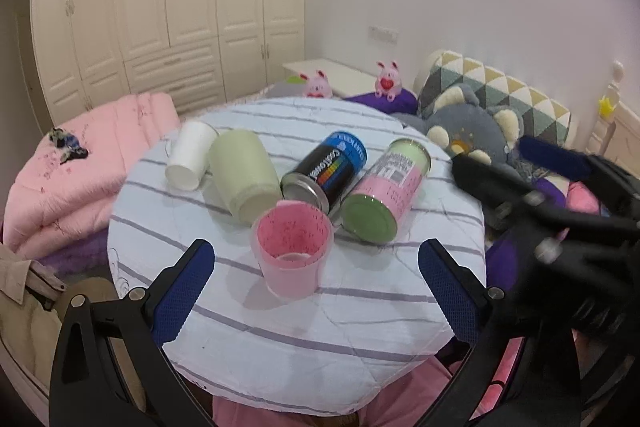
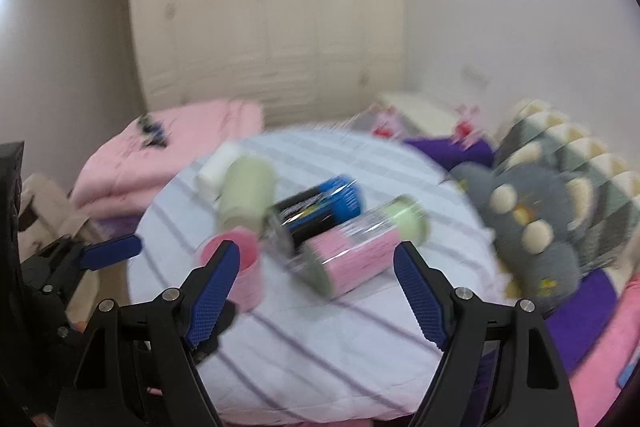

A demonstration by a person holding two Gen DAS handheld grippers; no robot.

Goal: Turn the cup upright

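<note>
A pink translucent cup [image 1: 291, 251] stands upright, mouth up, on the round striped table [image 1: 280, 331]. My left gripper [image 1: 316, 251] is open, its blue fingers either side of the cup and nearer the camera, not touching it. In the blurred right wrist view the pink cup [image 2: 240, 267] stands partly behind the left finger of my open, empty right gripper [image 2: 316, 255]. A white cup [image 1: 191, 155] and a pale green cup [image 1: 244, 175] lie on their sides at the table's far left. The right gripper [image 1: 560, 187] shows blurred at the right of the left wrist view.
A black and blue can [image 1: 325, 171] and a pink and green can [image 1: 383, 191] lie on their sides just behind the pink cup. A folded pink quilt [image 1: 80, 163] lies left, a grey plush toy [image 1: 472, 131] and pillows right, a wardrobe [image 1: 168, 7] behind.
</note>
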